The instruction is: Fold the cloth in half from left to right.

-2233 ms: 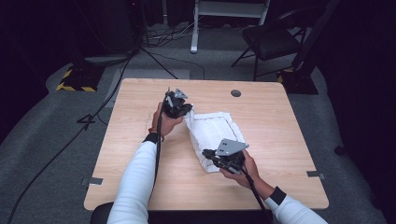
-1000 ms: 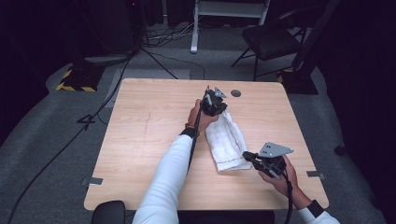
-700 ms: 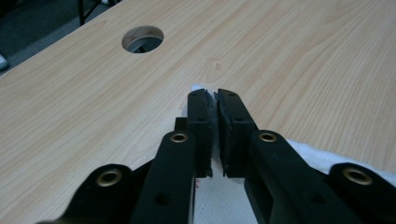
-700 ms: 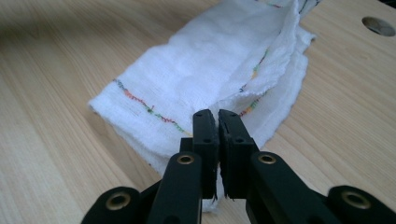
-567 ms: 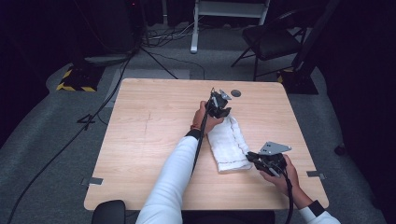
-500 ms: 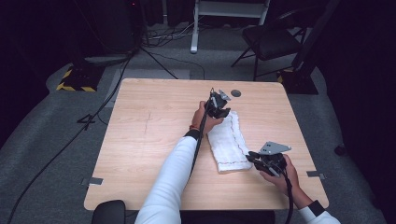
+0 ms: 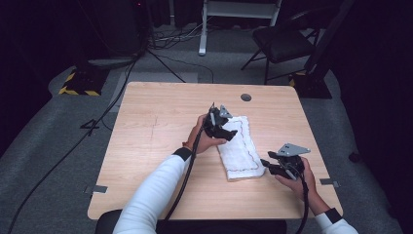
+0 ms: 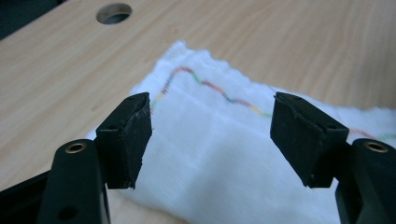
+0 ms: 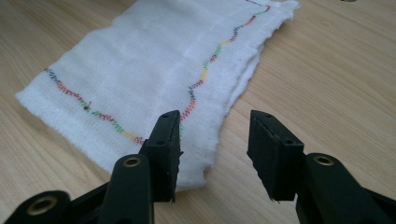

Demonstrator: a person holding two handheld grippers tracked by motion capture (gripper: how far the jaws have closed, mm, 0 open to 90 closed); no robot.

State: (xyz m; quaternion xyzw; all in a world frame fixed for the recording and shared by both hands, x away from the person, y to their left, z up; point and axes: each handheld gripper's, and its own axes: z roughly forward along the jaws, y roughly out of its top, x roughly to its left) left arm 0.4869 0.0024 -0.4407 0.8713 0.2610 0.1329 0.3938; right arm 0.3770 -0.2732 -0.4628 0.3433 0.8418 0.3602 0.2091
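White cloth [image 7: 237, 147] with wavy rainbow stitching lies folded into a long strip, right of centre in the high view, flat on the wooden tabletop [image 7: 156, 126]. I judge the folding done, or nearly so (another fold may remain). My left claw [image 7: 229, 134] hovers over the strip's upper end, my right claw [image 7: 263, 163] just beside its lower right corner; both have just been opening, jaws apart, nothing pinched between them. No brand, label or writing is readable.
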